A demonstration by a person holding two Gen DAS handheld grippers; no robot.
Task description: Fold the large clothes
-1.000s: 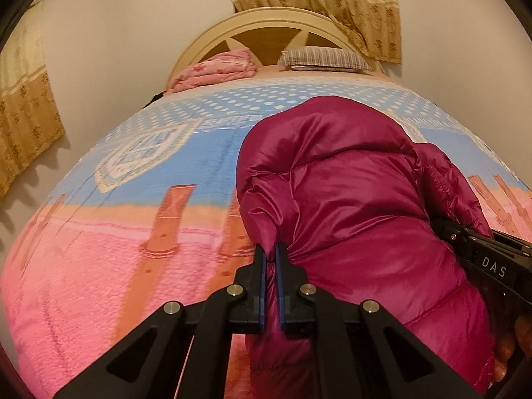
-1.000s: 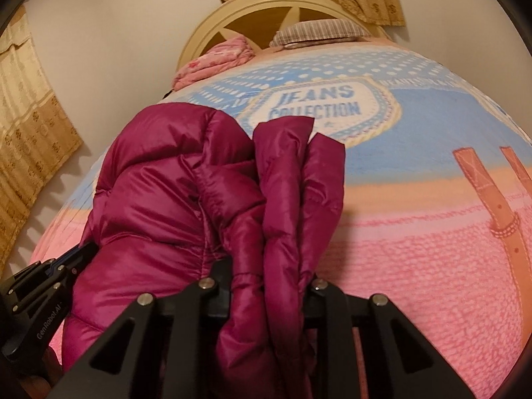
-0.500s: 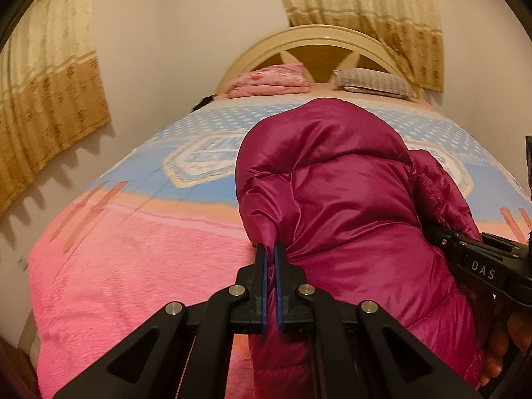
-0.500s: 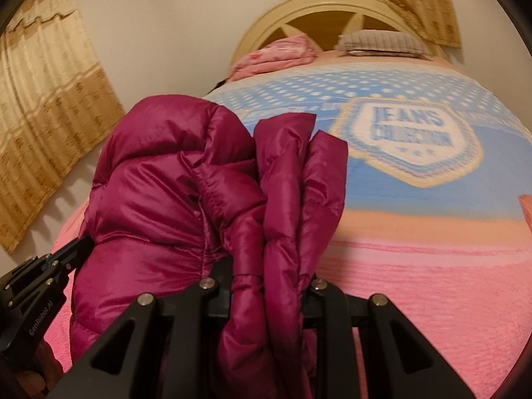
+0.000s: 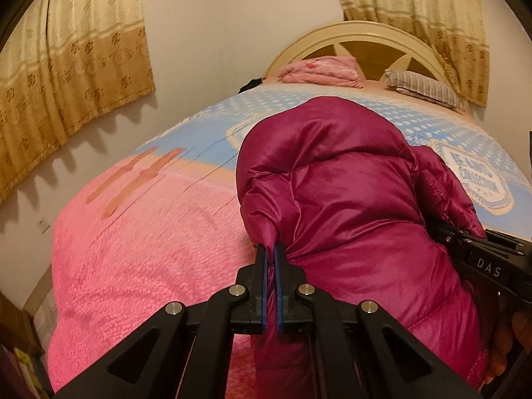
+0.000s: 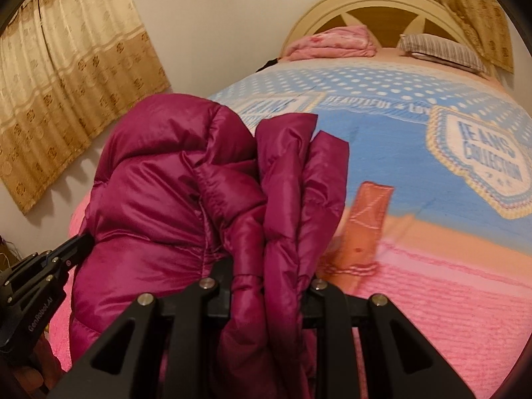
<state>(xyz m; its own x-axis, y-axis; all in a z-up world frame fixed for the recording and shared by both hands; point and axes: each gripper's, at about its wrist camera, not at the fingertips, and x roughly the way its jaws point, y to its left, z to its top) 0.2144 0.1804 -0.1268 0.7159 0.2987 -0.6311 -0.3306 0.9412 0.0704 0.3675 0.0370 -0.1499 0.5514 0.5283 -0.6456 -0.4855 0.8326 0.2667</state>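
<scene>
A shiny magenta puffer jacket (image 5: 349,199) hangs bunched between both grippers above the bed. My left gripper (image 5: 270,249) is shut on a thin edge of the jacket at its left side. In the right wrist view the jacket (image 6: 173,179) fills the left and middle, and my right gripper (image 6: 269,276) is shut on a thick bundle of folded layers that hides its fingertips. The right gripper's black body (image 5: 478,259) shows at the right edge of the left wrist view. The left gripper's body (image 6: 36,282) shows at the lower left of the right wrist view.
The bed carries a pink and blue blanket (image 5: 149,249) with a "JEANS COLLECTION" badge (image 6: 488,163). A folded pink quilt (image 5: 319,71) and a striped pillow (image 5: 422,88) lie by the cream headboard (image 5: 362,38). Gold curtains (image 5: 73,56) hang on the left wall and behind the headboard.
Both grippers have swung sideways together with the jacket, so the bed's left edge, the wall and the left curtain came into view. Both grips on the jacket stayed the same.
</scene>
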